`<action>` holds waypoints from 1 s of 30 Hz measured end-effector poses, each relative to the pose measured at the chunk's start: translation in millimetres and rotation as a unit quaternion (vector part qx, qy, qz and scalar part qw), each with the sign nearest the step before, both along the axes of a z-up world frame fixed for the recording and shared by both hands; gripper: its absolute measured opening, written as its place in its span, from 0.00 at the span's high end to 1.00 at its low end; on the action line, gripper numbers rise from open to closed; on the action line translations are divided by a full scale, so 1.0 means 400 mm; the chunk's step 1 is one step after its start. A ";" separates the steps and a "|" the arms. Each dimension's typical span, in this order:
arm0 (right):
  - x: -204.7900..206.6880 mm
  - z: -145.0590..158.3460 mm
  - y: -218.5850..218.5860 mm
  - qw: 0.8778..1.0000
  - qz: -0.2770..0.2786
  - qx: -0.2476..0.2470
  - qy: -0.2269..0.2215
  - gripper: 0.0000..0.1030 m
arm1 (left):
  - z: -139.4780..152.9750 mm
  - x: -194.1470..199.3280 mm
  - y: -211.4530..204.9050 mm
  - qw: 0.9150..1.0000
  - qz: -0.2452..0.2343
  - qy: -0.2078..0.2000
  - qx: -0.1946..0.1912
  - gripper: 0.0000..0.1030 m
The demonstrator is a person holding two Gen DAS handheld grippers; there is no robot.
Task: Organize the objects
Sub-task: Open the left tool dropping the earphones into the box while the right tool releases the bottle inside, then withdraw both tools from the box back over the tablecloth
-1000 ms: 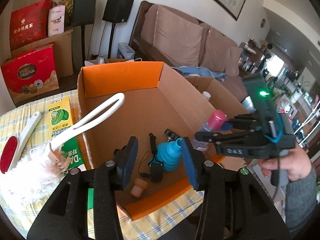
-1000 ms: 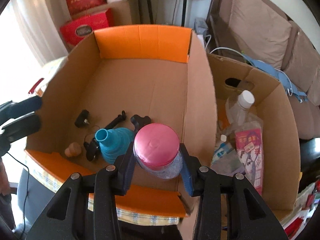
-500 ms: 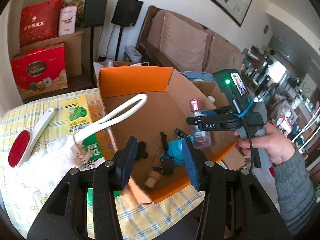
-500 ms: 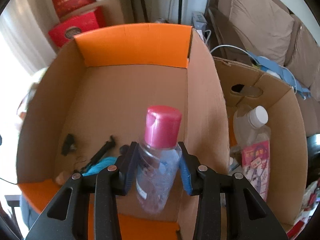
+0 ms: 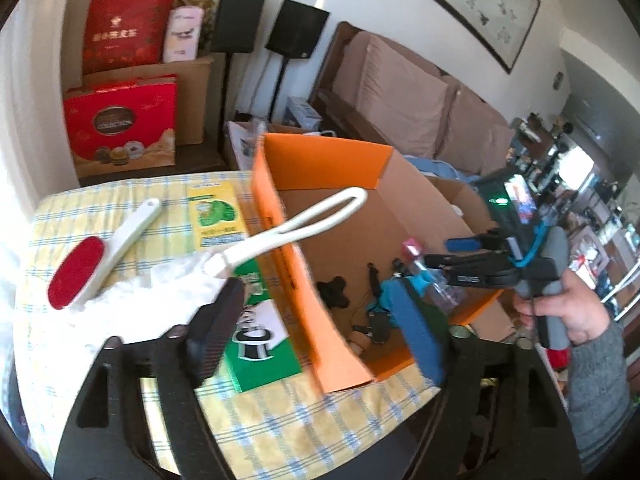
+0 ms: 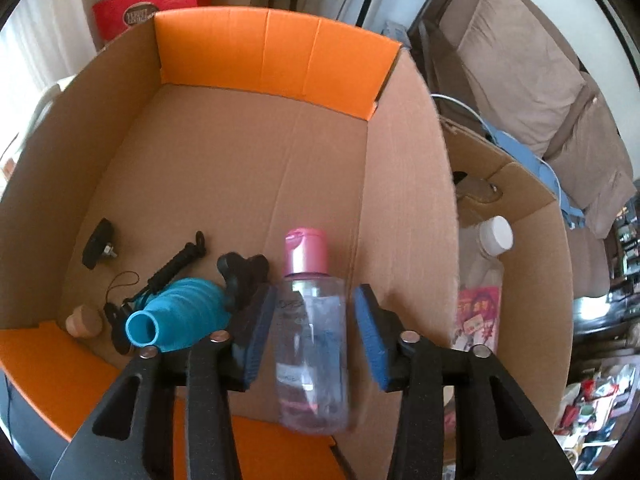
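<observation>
A clear bottle with a pink cap (image 6: pixel 310 332) stands inside the cardboard box with orange flaps (image 6: pixel 400 200), near its right wall. My right gripper (image 6: pixel 313 304) straddles the bottle, and its jaws are opening; thin gaps show beside the blue pads (image 6: pixel 370 336). In the left wrist view the right gripper (image 5: pixel 452 254) reaches into the box (image 5: pixel 332 160) from the right, held by a hand. My left gripper (image 5: pixel 316 316) hangs over the box's near left wall, jaws opening wide, holding nothing. A white duster (image 5: pixel 288 232) leans over that wall.
In the box lie a teal funnel (image 6: pixel 180 316), a cork (image 6: pixel 84 322) and small black parts (image 6: pixel 98 242). A red lint brush (image 5: pixel 76 272), a yellow packet (image 5: pixel 216 216) and a green carton (image 5: pixel 260 336) lie on the checked tablecloth (image 5: pixel 280 420). A second box at right holds a white-capped bottle (image 6: pixel 496 236).
The right gripper carried the bottle down into the box and tipped it upright, then its jaws widened off it. The left gripper drew back to the left of the box and opened wider.
</observation>
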State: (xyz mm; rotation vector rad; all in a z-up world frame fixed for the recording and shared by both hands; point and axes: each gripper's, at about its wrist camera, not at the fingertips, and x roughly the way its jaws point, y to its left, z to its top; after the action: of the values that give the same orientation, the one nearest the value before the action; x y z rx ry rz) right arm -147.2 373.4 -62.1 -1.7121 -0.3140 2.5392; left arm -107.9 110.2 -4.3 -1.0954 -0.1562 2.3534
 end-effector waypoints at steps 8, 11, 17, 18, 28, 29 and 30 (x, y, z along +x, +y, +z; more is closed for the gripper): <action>0.057 0.099 -0.041 0.996 0.005 -0.051 0.069 0.31 | -0.014 -0.016 -0.105 0.999 0.051 -0.015 0.007 0.09; 0.068 0.131 -0.077 0.993 0.014 -0.074 0.088 0.27 | -0.019 -0.015 -0.146 0.997 0.069 -0.017 0.001 0.05; 0.083 0.162 -0.145 0.987 0.031 -0.114 0.109 0.19 | -0.032 -0.003 -0.212 0.995 0.093 -0.022 -0.009 0.01; 0.082 0.162 -0.147 0.986 0.034 -0.120 0.111 0.17 | -0.036 -0.001 -0.222 0.995 0.096 -0.024 -0.009 0.00; 0.072 0.169 -0.246 0.977 0.050 -0.166 0.123 0.14 | -0.092 0.013 -0.345 0.989 0.141 -0.050 -0.016 0.00; 0.066 0.168 -0.250 0.976 0.050 -0.170 0.124 0.14 | -0.101 0.011 -0.363 0.987 0.148 -0.056 -0.014 0.00; 0.059 0.167 -0.254 0.976 0.048 -0.174 0.124 0.14 | -0.108 0.010 -0.374 0.986 0.153 -0.060 -0.012 0.00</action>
State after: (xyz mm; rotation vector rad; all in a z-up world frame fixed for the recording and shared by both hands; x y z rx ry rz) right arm -123.5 271.8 4.7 -1.4720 0.0709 2.9843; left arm -104.0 -39.3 -47.3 -1.3052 -0.3649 2.5608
